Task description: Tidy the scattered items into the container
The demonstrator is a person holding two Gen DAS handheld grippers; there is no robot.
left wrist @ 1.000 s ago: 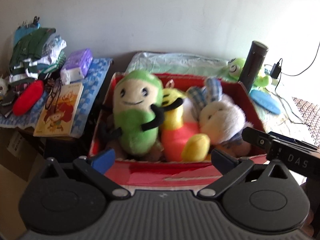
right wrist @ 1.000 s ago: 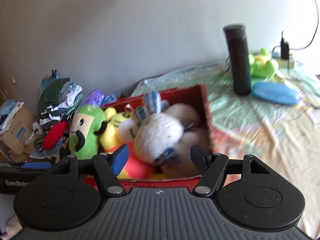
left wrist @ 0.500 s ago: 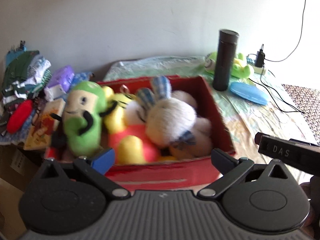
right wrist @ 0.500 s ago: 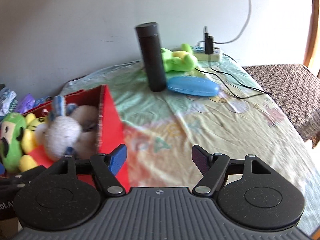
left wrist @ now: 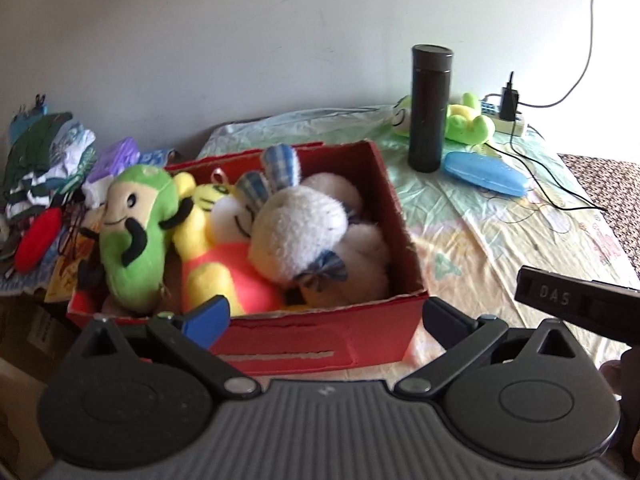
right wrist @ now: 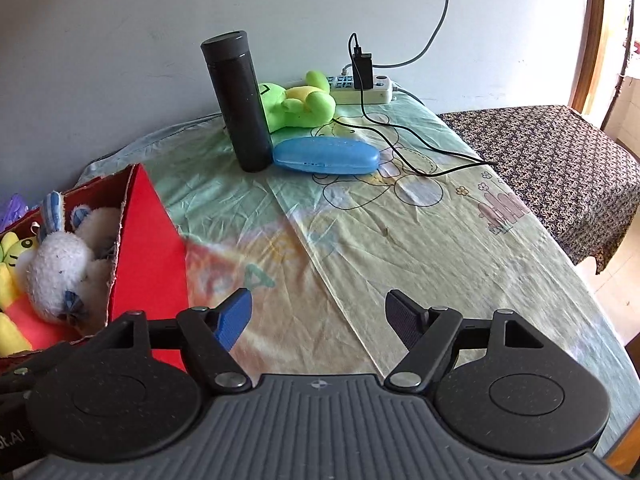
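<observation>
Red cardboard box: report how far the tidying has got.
Done: the red cardboard box already holds the green bean-shaped plush, the yellow and orange plush and the white fluffy rabbit plush. In hand: nothing; the left gripper and right gripper are both open and empty. Left: the green frog plush lies on the sheet behind the black cylindrical flask.

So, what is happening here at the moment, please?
A person with a gripper in each hand is tidying soft toys into the red box. The box already holds several plush toys, among them a white rabbit. Both the left gripper and the right gripper are open and empty. A green frog plush lies on the table behind the black flask, not yet collected.
</observation>
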